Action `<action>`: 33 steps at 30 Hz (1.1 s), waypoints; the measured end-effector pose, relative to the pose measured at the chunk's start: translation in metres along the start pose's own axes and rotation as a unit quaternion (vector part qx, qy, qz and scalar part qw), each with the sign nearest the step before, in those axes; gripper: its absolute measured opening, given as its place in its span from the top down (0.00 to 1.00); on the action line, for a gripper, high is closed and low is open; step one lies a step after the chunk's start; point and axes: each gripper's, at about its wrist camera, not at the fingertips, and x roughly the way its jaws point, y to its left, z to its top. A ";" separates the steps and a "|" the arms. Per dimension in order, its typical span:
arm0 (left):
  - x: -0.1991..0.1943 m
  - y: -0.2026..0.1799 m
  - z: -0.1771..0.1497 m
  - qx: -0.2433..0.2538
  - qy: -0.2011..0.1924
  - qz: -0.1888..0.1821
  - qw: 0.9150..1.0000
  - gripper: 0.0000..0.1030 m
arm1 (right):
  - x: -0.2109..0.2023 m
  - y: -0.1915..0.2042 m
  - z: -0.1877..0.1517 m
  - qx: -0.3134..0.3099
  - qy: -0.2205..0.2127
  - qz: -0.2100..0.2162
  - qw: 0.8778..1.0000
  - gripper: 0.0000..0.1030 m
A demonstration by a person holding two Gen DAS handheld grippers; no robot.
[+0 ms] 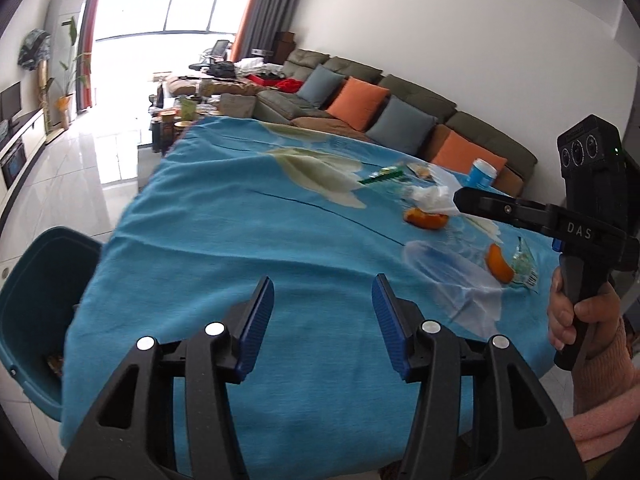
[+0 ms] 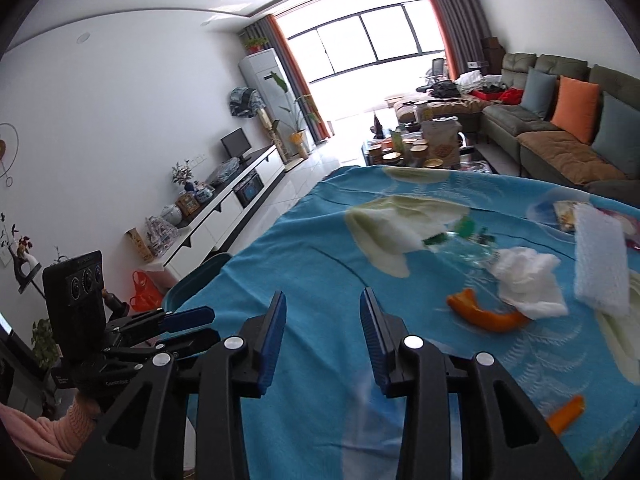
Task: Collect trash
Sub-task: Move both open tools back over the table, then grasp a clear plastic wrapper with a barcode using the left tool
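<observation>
Trash lies on the right part of a table with a blue cloth. It includes an orange peel, a second orange peel, a crumpled white tissue, a clear wrapper with green print and a white sponge-like pad. My left gripper is open and empty above the cloth near the front edge. My right gripper is open and empty, left of the peel and the tissue. A teal bin stands at the table's left edge.
A blue and white cup stands at the table's far right. A grey sofa with orange and blue cushions runs behind the table. A low white TV cabinet lines the left wall. A cluttered coffee table stands beyond.
</observation>
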 end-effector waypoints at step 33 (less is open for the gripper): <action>0.169 -0.270 0.009 0.169 0.148 -0.206 0.953 0.57 | -0.126 -0.168 -0.069 0.166 -0.081 -0.135 0.974 0.65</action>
